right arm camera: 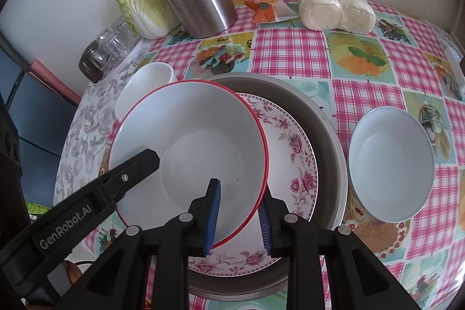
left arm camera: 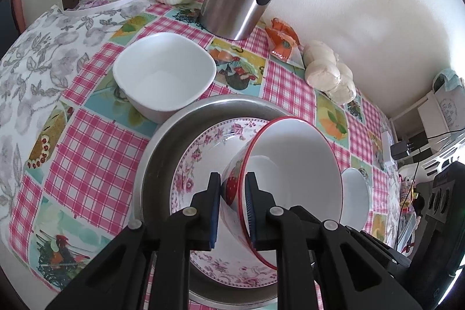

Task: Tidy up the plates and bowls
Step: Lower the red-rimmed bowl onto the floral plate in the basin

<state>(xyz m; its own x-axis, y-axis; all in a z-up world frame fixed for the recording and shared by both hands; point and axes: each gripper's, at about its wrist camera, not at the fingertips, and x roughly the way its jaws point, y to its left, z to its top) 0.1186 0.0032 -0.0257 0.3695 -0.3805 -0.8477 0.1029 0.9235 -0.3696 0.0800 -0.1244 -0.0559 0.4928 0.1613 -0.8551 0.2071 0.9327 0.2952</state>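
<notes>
- Since the big metal pan [right arm camera: 325,121] sits under everything, a bump could slide it on the checked tablecloth [right arm camera: 290,54].
- Inside it lies the flowered plate [right arm camera: 293,164], which may chip if the bowl drops on it.
- Tipped above that plate, the red-rimmed bowl [right arm camera: 197,141] is pinched at its rim by 2 grippers.
- Both the left gripper [left arm camera: 232,202] and the right gripper [right arm camera: 241,211] are closed narrow on that rim; pulling apart could make it slip.
- Nearby, 2 white bowls [right arm camera: 391,164] [left arm camera: 164,71] could get knocked.
</notes>
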